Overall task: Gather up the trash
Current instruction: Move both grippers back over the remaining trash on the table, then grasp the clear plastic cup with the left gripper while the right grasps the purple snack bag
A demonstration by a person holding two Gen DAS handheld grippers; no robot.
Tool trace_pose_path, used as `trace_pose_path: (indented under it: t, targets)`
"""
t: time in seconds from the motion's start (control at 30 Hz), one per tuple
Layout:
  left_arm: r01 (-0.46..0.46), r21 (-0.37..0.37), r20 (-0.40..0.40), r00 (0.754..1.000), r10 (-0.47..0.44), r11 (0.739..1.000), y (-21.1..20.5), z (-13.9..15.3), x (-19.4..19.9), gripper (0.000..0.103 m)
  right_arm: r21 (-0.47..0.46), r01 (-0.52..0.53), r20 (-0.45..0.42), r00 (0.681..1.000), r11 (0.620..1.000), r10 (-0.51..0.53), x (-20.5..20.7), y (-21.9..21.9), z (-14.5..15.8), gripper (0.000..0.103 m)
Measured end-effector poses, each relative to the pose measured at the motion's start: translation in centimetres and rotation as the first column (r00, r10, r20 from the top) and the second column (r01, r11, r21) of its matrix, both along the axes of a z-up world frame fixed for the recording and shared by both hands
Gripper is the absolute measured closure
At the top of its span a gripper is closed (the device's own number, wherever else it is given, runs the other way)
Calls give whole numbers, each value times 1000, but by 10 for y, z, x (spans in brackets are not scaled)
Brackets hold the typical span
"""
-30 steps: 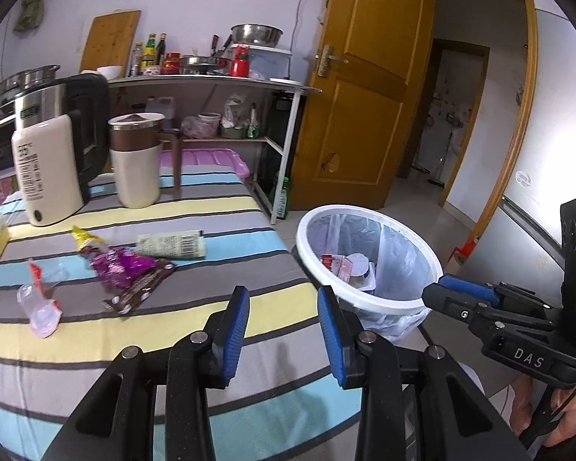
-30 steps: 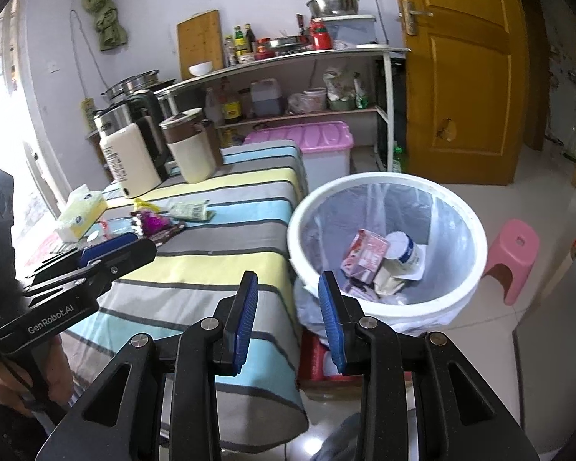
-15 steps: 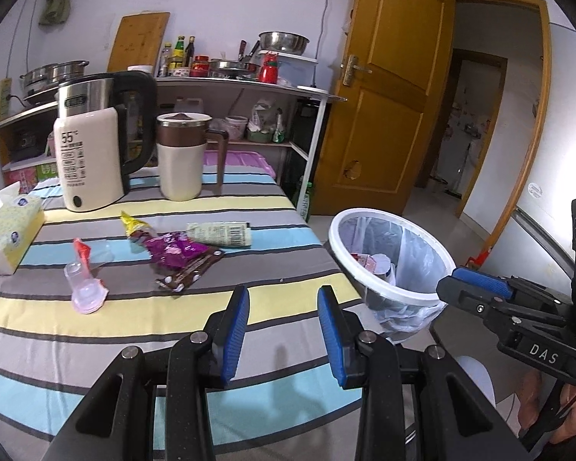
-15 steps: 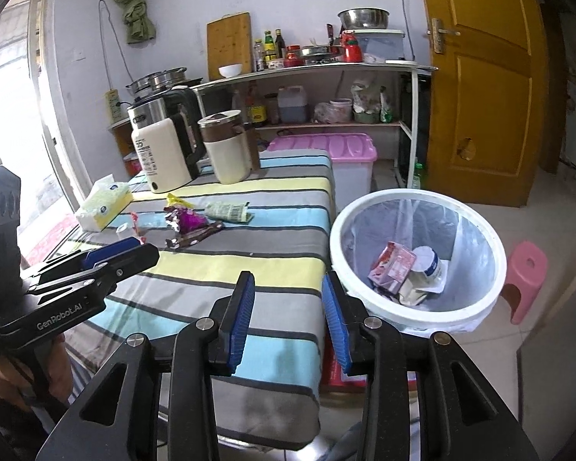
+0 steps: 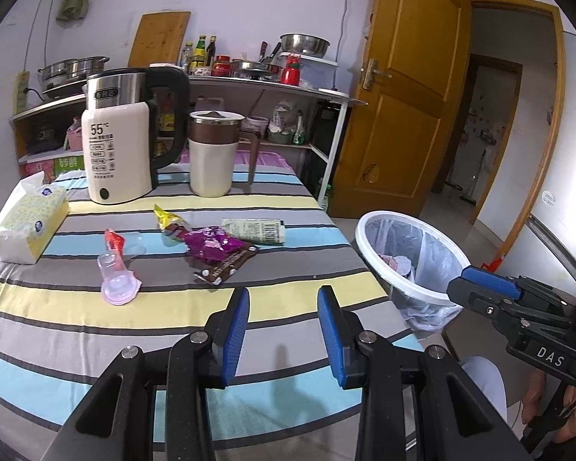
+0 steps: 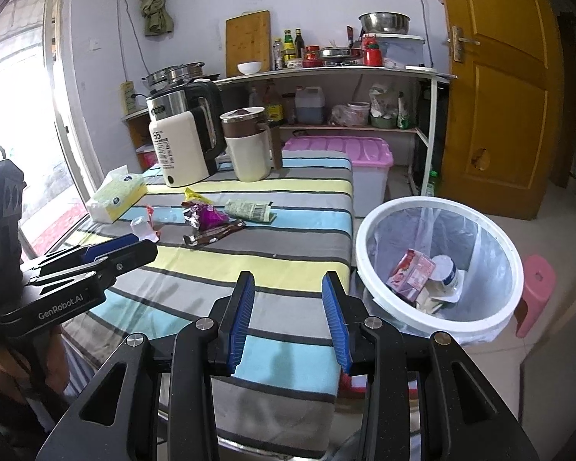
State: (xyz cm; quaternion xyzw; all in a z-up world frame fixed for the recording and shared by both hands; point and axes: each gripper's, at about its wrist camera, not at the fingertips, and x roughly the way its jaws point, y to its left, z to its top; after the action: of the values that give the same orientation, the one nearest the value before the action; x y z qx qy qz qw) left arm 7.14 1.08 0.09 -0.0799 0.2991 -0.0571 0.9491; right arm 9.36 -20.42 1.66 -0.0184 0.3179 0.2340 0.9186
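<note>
Trash lies mid-table on the striped cloth: a purple wrapper (image 5: 211,245), a brown wrapper (image 5: 226,265), a green packet (image 5: 255,230), a yellow wrapper (image 5: 165,218), a clear plastic cup (image 5: 117,278) with a red piece (image 5: 113,240). The same trash shows in the right wrist view, with the purple wrapper (image 6: 209,216) in the middle. A white bin (image 6: 439,265) with a clear liner stands right of the table and holds cartons. My left gripper (image 5: 283,328) is open and empty above the near table edge. My right gripper (image 6: 288,315) is open and empty between table corner and bin.
An electric kettle (image 5: 130,138), a lidded mug (image 5: 215,153) and a tissue pack (image 5: 28,223) stand at the back and left of the table. A pink-lidded box (image 6: 349,161), a shelf with kitchenware, a yellow door (image 5: 399,115) and a pink stool (image 6: 537,292) surround it.
Both grippers have pulled back and up from the bin and turned left toward the table. The wrappers now sit closer to the centre of both views. Both stay open and empty.
</note>
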Motion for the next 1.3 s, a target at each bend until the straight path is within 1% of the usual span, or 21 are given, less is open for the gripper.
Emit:
trace_pose_path:
  t: [0.3, 0.57, 0.73, 0.83, 0.9, 1.07, 1.2, 1.3]
  targets:
    - [-75, 10, -7, 997, 75, 997, 29, -4, -1, 66, 19, -54, -9, 998, 998, 54, 8, 15, -4, 65]
    - [-161, 15, -20, 987, 161, 987, 62, -9, 1, 66, 17, -112, -43, 993, 994, 113, 20, 37, -14, 65]
    - [-203, 21, -32, 979, 203, 979, 81, -14, 5, 66, 22, -136, -52, 989, 990, 137, 28, 48, -17, 56]
    - [-224, 23, -41, 973, 225, 974, 91, -19, 10, 63, 18, -143, -53, 988, 990, 144, 33, 54, -18, 56]
    - [-238, 25, -53, 970, 239, 971, 98, -23, 16, 59, 17, -150, -58, 987, 989, 150, 38, 58, -20, 56]
    - [-267, 30, -85, 959, 269, 963, 111, -34, 32, 58, 13, -173, -63, 983, 985, 174, 48, 71, -22, 56]
    - [-268, 22, -106, 957, 269, 963, 115, -40, 46, 58, 1, -197, -67, 978, 980, 196, 57, 84, -24, 56]
    - [-282, 22, -130, 951, 282, 959, 120, -45, 57, 58, -4, -218, -66, 974, 976, 217, 65, 93, -25, 56]
